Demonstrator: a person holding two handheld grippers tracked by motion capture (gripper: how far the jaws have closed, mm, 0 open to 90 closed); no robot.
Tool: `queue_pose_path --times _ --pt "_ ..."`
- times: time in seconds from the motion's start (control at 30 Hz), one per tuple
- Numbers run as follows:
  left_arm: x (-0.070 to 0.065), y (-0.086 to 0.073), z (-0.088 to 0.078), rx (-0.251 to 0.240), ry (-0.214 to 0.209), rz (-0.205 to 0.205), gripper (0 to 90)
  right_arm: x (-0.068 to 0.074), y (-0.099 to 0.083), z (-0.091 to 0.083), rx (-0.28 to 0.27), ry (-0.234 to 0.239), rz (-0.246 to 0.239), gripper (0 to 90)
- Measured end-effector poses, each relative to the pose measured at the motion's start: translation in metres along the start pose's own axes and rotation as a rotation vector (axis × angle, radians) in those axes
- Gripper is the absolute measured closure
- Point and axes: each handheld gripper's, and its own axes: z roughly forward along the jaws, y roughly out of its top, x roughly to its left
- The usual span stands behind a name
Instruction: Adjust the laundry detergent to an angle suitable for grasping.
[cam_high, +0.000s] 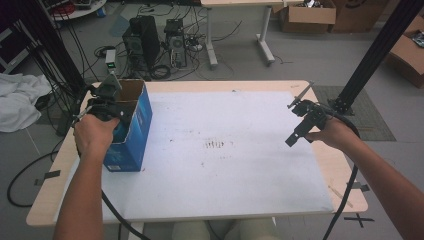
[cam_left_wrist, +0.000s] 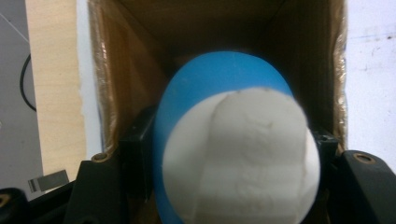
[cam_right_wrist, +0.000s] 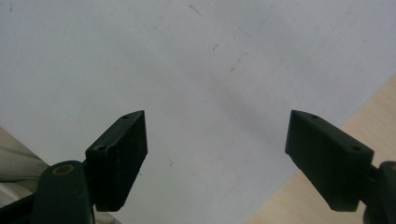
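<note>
Left gripper view: the left gripper (cam_left_wrist: 233, 186) clasps a blue-and-white soft ball (cam_left_wrist: 236, 149) over the open blue cardboard box (cam_high: 134, 127); next, probably, release inside. The right gripper (cam_right_wrist: 215, 154) hangs empty, jaws apart, above the worktop (cam_high: 225, 165).

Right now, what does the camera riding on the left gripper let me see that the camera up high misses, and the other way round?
The left gripper view alone reveals a blue and white ball pinched between that gripper's jaws, down inside the brown interior of the box.

The high view alone gives the whole scene: the box's blue outside, the left gripper at the box's open top, the right gripper held open over the far side, plus computers on the floor.

Both show the cardboard box, the white sheet and the wooden table edge.
</note>
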Motion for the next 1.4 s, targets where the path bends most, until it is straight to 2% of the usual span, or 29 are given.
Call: queue_pose_path --times 0.13,0.37,0.6,0.73,0.77,0.83,1.07,1.4 --pt "0.000 -0.001 0.006 0.007 -0.007 -0.004 37.7 -0.001 0.000 0.000 0.002 0.001 0.004 21.0" --pt "0.002 0.000 0.006 0.020 -0.012 -0.015 37.4 -0.002 -0.001 0.000 -0.001 0.000 0.007 21.0" --pt "0.003 -0.001 0.007 0.012 -0.015 -0.029 36.9 -0.001 -0.001 0.001 0.000 0.003 0.004 21.0" --pt "0.007 -0.001 0.007 0.017 -0.031 -0.054 34.4 -0.002 -0.002 0.002 0.001 0.004 0.003 21.0" --pt "0.008 -0.001 0.006 0.010 -0.029 -0.063 31.5 -0.002 -0.002 0.002 0.002 0.005 0.005 21.0" --pt "0.010 -0.002 0.005 -0.003 -0.041 -0.080 31.8 -0.001 -0.002 0.002 0.005 0.005 0.001 21.0" --pt "0.010 -0.002 0.002 -0.009 -0.053 -0.082 30.3 0.000 0.000 0.004 0.007 0.006 -0.005 21.0" --pt "0.015 -0.002 -0.012 -0.065 -0.056 -0.107 27.3 0.000 -0.001 0.003 0.004 0.008 -0.008 21.0"
